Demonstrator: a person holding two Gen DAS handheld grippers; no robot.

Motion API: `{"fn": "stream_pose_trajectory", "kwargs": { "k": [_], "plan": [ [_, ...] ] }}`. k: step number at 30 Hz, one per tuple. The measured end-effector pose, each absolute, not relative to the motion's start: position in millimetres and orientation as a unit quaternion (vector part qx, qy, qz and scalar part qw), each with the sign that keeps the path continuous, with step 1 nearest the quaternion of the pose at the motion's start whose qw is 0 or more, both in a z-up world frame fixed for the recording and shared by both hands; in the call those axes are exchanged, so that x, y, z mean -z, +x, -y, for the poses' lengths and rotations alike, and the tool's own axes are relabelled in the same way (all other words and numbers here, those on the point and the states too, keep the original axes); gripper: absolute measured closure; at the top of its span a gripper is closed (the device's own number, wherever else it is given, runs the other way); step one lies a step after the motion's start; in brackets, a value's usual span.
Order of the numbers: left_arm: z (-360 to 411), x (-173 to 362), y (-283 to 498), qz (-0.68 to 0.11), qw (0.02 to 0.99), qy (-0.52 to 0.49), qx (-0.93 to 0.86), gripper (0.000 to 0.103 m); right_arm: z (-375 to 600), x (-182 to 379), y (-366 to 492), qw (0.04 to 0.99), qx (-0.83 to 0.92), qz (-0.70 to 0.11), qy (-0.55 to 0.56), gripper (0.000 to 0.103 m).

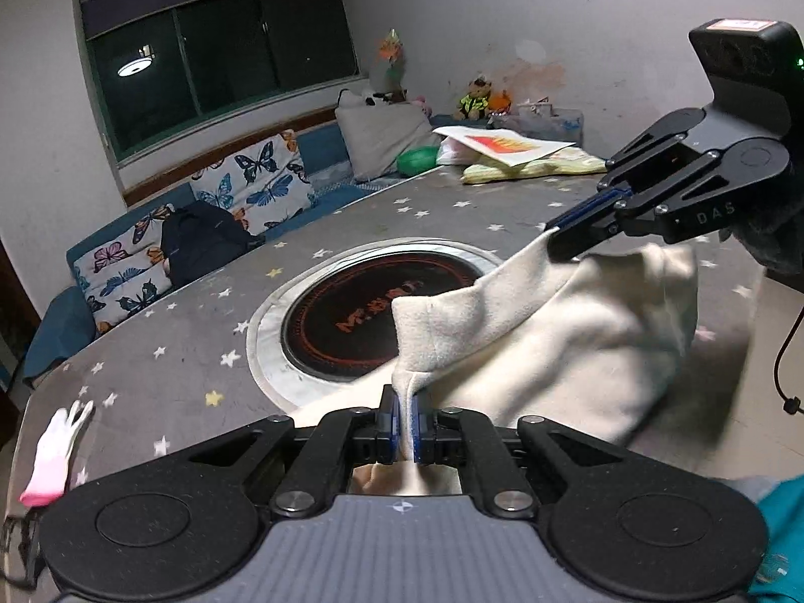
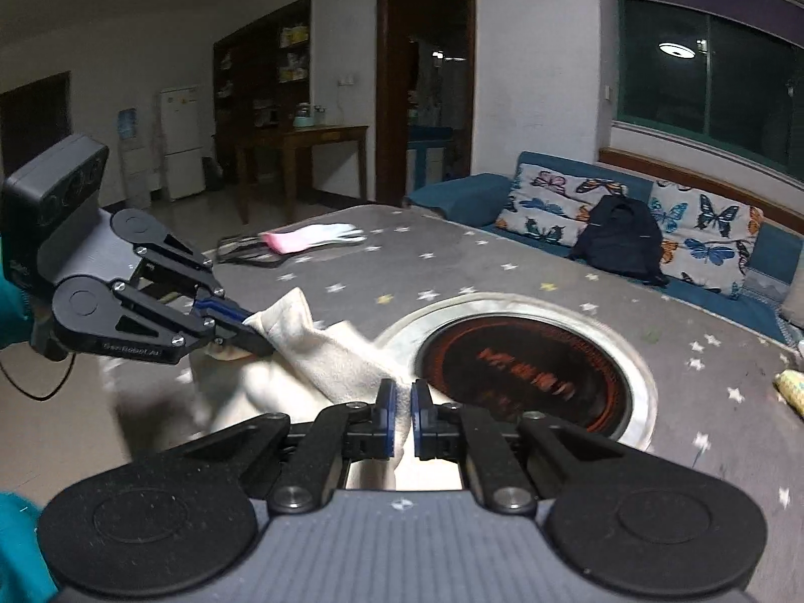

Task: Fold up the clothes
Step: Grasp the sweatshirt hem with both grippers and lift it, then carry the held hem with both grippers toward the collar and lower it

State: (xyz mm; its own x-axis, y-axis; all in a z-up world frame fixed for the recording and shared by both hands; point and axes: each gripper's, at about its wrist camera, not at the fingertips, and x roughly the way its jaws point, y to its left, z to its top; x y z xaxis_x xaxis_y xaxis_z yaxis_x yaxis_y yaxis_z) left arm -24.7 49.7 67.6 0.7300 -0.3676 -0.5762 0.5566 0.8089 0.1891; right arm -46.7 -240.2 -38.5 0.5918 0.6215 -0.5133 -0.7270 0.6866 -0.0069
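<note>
At six o'clock in the left wrist view the left gripper (image 1: 406, 427) has its jaws pressed together on a pinched fold of the cream garment (image 1: 553, 341), which rises from the pads and drapes away toward two o'clock. There the right gripper (image 1: 558, 241) bites another edge of the same cloth, jaws closed on it, so the garment hangs stretched between the two tools above the grey star-printed table cover (image 1: 176, 341). In the right wrist view the cloth passes between that gripper's blue pads (image 2: 387, 417), though blur makes the exact grip line hard to read. Just beyond the garment, near the centre, sits the round black inset (image 1: 372, 311) with orange lettering and a pale ring around it. At eight o'clock a pink-cuffed white glove (image 1: 55, 447) lies flat near the table edge. Farther off, at ten o'clock, a dark backpack (image 1: 201, 246) leans on butterfly-print cushions (image 1: 256, 181) along a blue bench, under a dark window (image 1: 221, 55).
</note>
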Motion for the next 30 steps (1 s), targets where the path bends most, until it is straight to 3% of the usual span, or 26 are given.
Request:
{"fn": "stream_pose_trajectory", "kwargs": {
  "k": [10, 18, 24, 27, 29, 30],
  "plan": [
    [-49, -16, 70, -0.339, 0.902, 0.163, 0.213, 0.091, 212, 90, 58, 0.900, -0.305, -0.296, -0.095, 0.098],
    [-57, -4, 72, -0.333, 0.907, 0.144, 0.212, 0.082, 233, 113, 50, 0.885, -0.311, -0.342, -0.055, 0.091],
    [-56, -3, 73, -0.330, 0.905, 0.152, 0.220, 0.083, 240, 125, 43, 0.871, -0.324, -0.367, -0.031, 0.067],
    [-54, -5, 71, -0.323, 0.906, 0.158, 0.222, 0.088, 234, 133, 43, 0.865, -0.328, -0.378, -0.033, 0.072],
    [-53, -8, 69, -0.315, 0.909, 0.160, 0.220, 0.094, 229, 130, 38, 0.868, -0.329, -0.370, -0.046, 0.090],
    [-53, -10, 68, -0.311, 0.911, 0.161, 0.218, 0.095, 227, 129, 38, 0.869, -0.328, -0.366, -0.052, 0.091]
  ]
}}
